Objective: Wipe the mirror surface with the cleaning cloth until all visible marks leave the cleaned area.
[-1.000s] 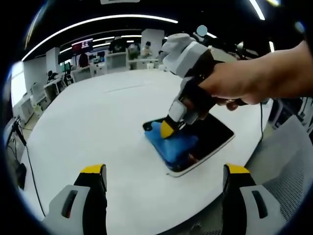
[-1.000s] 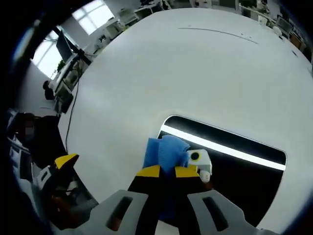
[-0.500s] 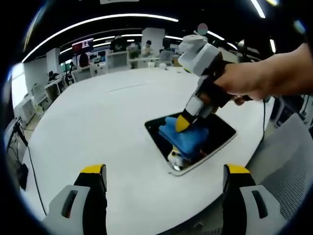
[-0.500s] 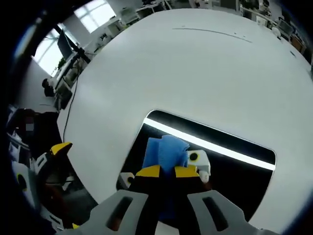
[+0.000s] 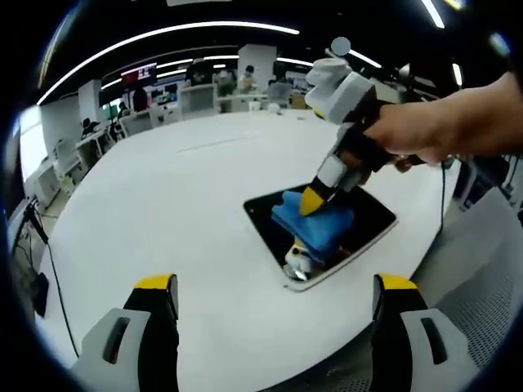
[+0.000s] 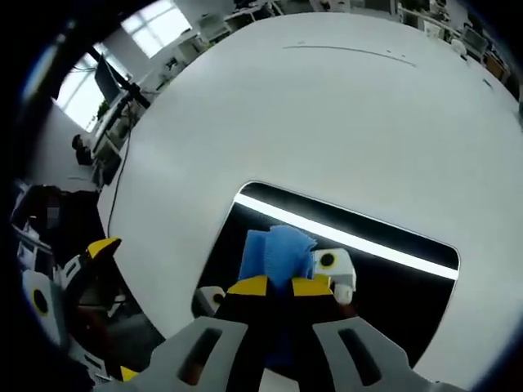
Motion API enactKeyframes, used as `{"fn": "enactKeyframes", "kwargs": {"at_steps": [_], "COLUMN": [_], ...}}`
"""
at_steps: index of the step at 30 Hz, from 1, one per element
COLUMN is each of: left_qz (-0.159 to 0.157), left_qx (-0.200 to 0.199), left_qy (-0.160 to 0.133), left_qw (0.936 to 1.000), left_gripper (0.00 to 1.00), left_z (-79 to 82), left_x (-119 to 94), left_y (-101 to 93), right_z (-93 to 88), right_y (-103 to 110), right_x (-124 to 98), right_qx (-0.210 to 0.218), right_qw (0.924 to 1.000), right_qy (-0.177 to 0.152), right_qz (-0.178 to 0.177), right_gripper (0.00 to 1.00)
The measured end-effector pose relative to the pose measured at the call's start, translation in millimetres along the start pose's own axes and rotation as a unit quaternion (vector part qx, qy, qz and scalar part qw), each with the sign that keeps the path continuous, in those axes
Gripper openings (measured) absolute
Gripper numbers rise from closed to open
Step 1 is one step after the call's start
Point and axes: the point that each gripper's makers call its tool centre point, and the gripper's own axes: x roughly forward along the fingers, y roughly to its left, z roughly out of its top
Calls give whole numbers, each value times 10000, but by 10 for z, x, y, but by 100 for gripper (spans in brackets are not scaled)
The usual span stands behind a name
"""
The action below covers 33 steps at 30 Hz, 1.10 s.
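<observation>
A dark rectangular mirror (image 5: 368, 219) with a pale rim lies flat on the white round table (image 5: 163, 196). In the left gripper view the right gripper (image 5: 313, 201), held by a hand, presses a folded blue cloth (image 5: 319, 227) onto the mirror's middle. My left gripper (image 5: 274, 290) stands open near the table's front edge, well short of the mirror, with nothing between its fingers. In the right gripper view the right gripper (image 6: 280, 287) is shut on the blue cloth (image 6: 274, 249), which rests on the mirror (image 6: 392, 286). The glass reflects a bright ceiling light strip and the gripper.
The white table (image 6: 343, 114) spreads wide around the mirror. The mirror lies close to the table's edge. Office desks and monitors (image 5: 147, 106) line the far room. The left gripper (image 6: 98, 269) and a person's dark clothing appear at the left of the right gripper view.
The right gripper has dragged the blue cloth across the mirror, from its near left corner toward the middle. The left gripper has stayed in place.
</observation>
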Motion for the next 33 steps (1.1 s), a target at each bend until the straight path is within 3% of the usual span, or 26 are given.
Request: {"fn": "enactKeyframes", "kwargs": {"at_steps": [33], "left_qz": [13], "left_qx": [-102], "left_qy": [0], "left_qw": [9999], "left_gripper": [99], "left_z": [3], "left_x": [-2], "left_y": [7], "right_z": [-142], "right_y": [-527], "right_x": [-159], "right_qx": [212], "right_qw": [9997], "right_qy": [-40], "right_qz": [-85], "right_gripper": [2]}}
